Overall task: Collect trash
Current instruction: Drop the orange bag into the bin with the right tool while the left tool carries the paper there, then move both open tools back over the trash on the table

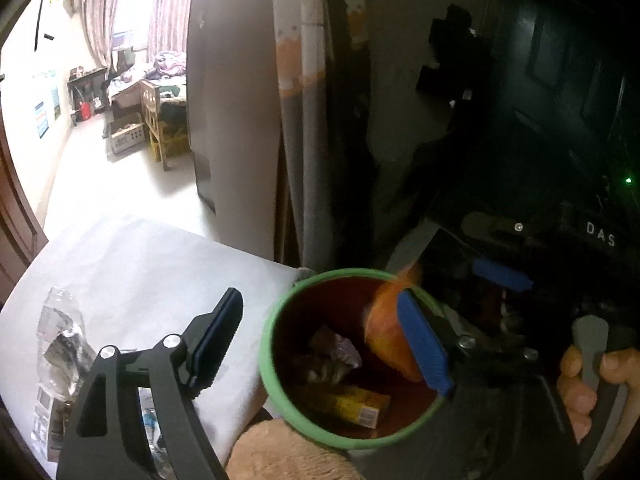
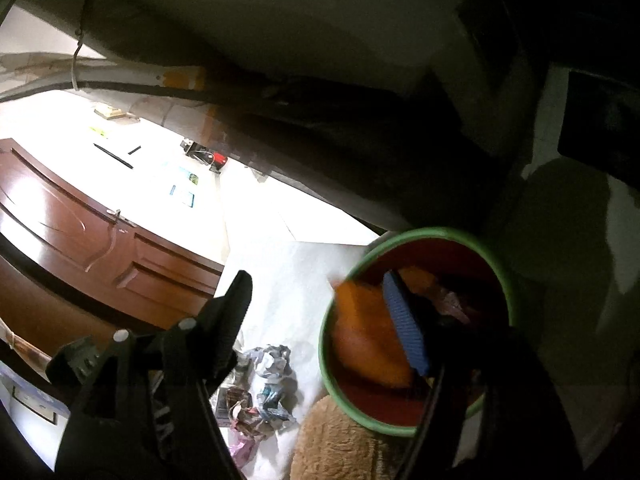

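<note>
A bin with a green rim (image 1: 272, 360) (image 2: 508, 280) and a red-brown inside stands at the edge of a white table (image 1: 140, 264) (image 2: 296, 280). Inside lie a yellow box (image 1: 352, 404) and a purple wrapper (image 1: 340, 350). A blurred orange wrapper (image 1: 380, 332) (image 2: 364, 340) is in the bin's mouth, loose beside one blue pad. My left gripper (image 1: 320, 340) is open over the bin. My right gripper (image 2: 320, 320) is open too, one finger over the bin and the other over the table. Crumpled wrappers (image 1: 60, 344) (image 2: 268, 392) lie on the table.
A tan fluffy thing (image 1: 288, 452) (image 2: 332, 440) sits against the bin's near side. A hand (image 1: 580, 380) grips the other gripper's handle at the right. A brown wooden door (image 2: 100, 240) stands left of the table; a dark door (image 1: 560, 80) and pipes (image 1: 304, 120) stand behind.
</note>
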Action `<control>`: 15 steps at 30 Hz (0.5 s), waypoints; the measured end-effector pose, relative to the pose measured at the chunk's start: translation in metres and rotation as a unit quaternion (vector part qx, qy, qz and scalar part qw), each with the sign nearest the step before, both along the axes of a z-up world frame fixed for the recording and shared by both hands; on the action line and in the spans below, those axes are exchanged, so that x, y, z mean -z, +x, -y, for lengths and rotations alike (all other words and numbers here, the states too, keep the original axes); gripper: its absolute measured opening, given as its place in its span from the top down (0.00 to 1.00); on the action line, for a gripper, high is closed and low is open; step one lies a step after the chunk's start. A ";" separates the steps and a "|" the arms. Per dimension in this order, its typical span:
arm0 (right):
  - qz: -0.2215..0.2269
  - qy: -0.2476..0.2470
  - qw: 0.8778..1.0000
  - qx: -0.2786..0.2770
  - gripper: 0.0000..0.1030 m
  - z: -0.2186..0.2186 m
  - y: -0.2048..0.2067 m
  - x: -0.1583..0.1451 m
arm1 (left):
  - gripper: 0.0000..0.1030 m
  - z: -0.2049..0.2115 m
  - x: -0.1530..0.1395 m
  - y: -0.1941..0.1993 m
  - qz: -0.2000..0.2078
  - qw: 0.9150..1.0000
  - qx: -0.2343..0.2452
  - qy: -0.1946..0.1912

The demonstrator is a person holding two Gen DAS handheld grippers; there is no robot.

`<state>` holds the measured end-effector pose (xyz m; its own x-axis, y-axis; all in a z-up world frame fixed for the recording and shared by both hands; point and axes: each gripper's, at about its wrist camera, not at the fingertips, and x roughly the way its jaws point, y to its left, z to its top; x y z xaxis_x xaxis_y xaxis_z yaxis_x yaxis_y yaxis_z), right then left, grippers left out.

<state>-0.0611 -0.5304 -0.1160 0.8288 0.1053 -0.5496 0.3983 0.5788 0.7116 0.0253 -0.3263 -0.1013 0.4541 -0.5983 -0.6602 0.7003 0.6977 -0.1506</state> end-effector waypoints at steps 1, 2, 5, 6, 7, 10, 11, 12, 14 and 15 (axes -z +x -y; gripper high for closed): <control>0.001 -0.001 1.000 -0.001 0.34 -0.002 0.002 -0.002 | 0.26 -0.003 -0.002 0.000 0.000 1.000 -0.003 -0.002; 0.002 -0.003 1.000 -0.002 0.34 -0.003 0.003 -0.003 | 0.26 -0.008 -0.004 0.001 0.001 1.000 -0.008 -0.004; 0.001 -0.009 1.000 -0.009 0.31 -0.011 0.007 -0.006 | 0.26 -0.023 -0.009 0.002 0.006 1.000 -0.023 -0.008; 0.000 -0.012 1.000 -0.011 0.29 -0.014 0.008 -0.007 | 0.26 -0.029 -0.011 0.003 0.007 1.000 -0.029 -0.009; -0.002 -0.018 1.000 -0.014 0.29 -0.018 0.011 -0.009 | 0.26 -0.036 -0.013 0.004 0.009 0.999 -0.035 -0.010; -0.007 -0.032 0.999 -0.027 0.26 -0.031 0.019 -0.014 | 0.25 -0.055 -0.017 0.005 0.016 0.998 -0.052 -0.009; -0.008 -0.036 0.999 -0.033 0.25 -0.036 0.022 -0.015 | 0.25 -0.060 -0.018 0.007 0.019 0.998 -0.056 -0.008; -0.009 -0.039 0.998 -0.039 0.25 -0.041 0.025 -0.017 | 0.25 -0.068 -0.020 0.008 0.023 0.998 -0.063 -0.006; -0.013 -0.048 0.997 -0.057 0.25 -0.056 0.033 -0.019 | 0.25 -0.084 -0.023 0.009 0.031 0.997 -0.075 -0.006; -0.014 -0.051 0.997 -0.063 0.25 -0.062 0.036 -0.020 | 0.25 -0.093 -0.025 0.010 0.035 0.996 -0.082 -0.007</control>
